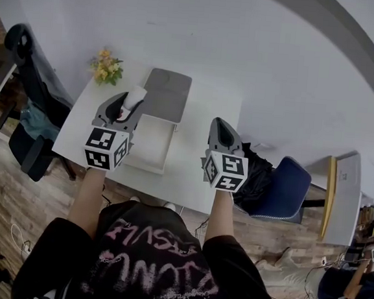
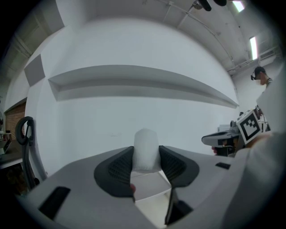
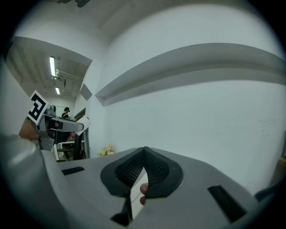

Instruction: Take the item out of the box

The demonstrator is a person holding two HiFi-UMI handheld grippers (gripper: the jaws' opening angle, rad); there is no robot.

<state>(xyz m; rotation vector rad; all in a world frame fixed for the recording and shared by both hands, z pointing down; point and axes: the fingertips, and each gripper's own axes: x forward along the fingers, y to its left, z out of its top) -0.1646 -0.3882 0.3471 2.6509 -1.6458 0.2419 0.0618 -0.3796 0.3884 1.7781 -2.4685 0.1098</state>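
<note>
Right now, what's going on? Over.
Left gripper shut on white item, over the open box. Right gripper shut, empty. Nothing in the way.

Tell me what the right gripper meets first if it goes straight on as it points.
Probably the white wall; the right gripper, jaws together, has nothing nearer ahead, though depth is unclear.

Side by side — left hand-held gripper [image 2: 146, 162] clamps a white item [image 2: 146, 145], right hand-held gripper [image 3: 144, 154] pinched closed, empty.
</note>
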